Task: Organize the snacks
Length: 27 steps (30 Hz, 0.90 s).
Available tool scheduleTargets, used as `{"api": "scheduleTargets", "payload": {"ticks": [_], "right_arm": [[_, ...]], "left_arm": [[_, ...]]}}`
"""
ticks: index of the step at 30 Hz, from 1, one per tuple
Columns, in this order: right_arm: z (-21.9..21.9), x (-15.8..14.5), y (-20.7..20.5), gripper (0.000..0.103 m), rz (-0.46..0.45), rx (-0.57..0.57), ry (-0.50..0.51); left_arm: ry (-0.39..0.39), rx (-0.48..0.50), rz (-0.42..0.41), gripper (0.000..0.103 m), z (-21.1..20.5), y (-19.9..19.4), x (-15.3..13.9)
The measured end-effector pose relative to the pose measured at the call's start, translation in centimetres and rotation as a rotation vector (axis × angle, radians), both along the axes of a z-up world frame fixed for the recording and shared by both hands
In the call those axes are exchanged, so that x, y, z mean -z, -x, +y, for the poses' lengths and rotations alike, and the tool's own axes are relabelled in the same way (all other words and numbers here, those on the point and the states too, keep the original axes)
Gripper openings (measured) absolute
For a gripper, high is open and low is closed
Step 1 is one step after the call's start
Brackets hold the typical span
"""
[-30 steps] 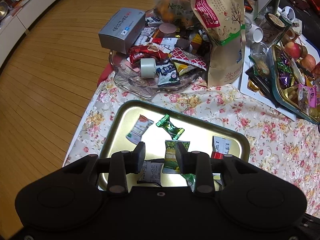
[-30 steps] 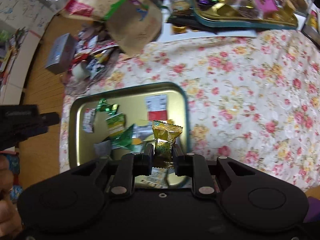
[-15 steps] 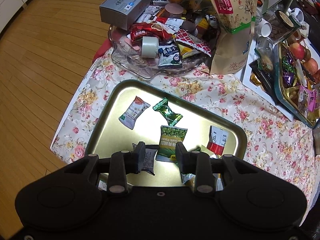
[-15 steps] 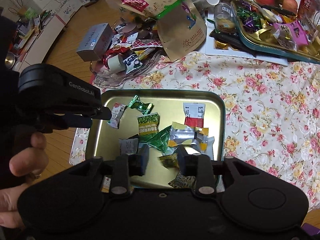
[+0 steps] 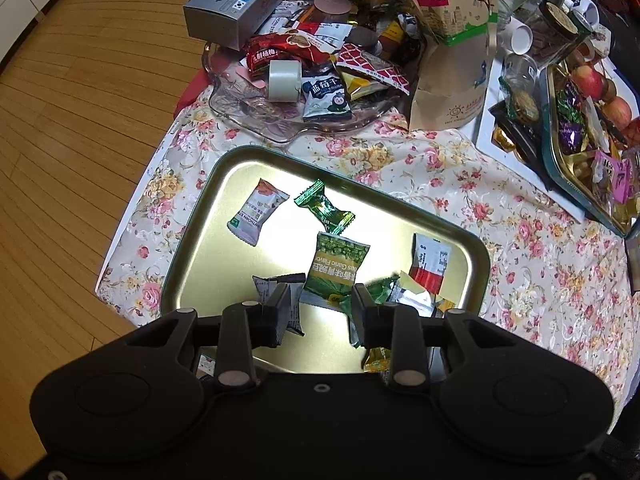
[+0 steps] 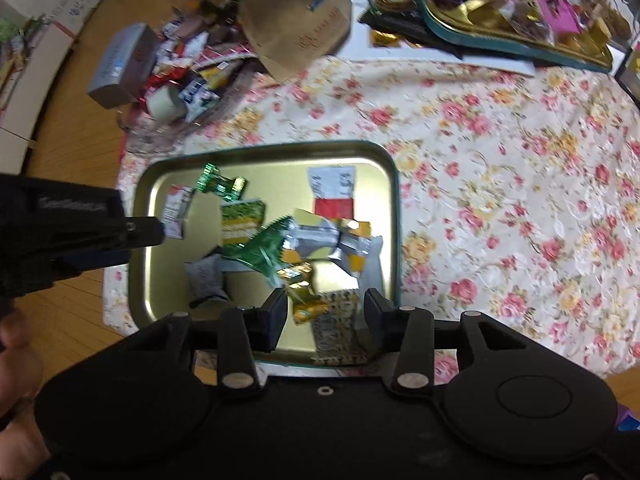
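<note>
Right now both claws are hovering over the gold tray [image 6: 394,216] with jaws apart, gripping nothing: right gripper [image 6: 325,312] is sitting just above the gold snack packet [image 6: 301,292] at lower centre of frame, left gripper [image 5: 320,308] over the green garlic-flavour packet [image 5: 335,270]. Packets are looking light, crinkly, slippery foil, so I'd be pinching across a crimped end seam, not the puffy middle.
</note>
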State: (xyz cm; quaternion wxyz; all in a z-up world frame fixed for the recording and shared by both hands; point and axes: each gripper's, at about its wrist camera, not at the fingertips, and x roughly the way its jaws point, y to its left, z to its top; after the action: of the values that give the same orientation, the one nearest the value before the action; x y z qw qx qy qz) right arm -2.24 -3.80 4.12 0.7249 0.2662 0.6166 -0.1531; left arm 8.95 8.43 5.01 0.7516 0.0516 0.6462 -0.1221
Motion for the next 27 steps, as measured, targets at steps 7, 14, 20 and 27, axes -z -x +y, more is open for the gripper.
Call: {"api": "scheduleTargets", "payload": {"ticks": [7,14,20,27], "right_arm": [[-0.9,0.9,0.3,0.045,0.057,0.029,-0.012],[-1.1,0.1,0.4,0.045,0.039,0.03,-0.01],[-1.4,-0.3,0.8,0.045,0.029,0.023,-0.005],[-2.4,-1.0,1.5,0.045,0.012,0.039,0.016]], "left_arm": [[-0.035,0.032,-0.01,0.042,-0.7,0.9,0.1],[-0.054,0.059,-0.037,0.042,-1.2,2.1,-0.6],[-0.079,0.077,-0.082,0.042,-1.6,3.2,-1.3],[-0.084,0.098,-0.095,0.042,-2.0,4.7,-1.0]]}}
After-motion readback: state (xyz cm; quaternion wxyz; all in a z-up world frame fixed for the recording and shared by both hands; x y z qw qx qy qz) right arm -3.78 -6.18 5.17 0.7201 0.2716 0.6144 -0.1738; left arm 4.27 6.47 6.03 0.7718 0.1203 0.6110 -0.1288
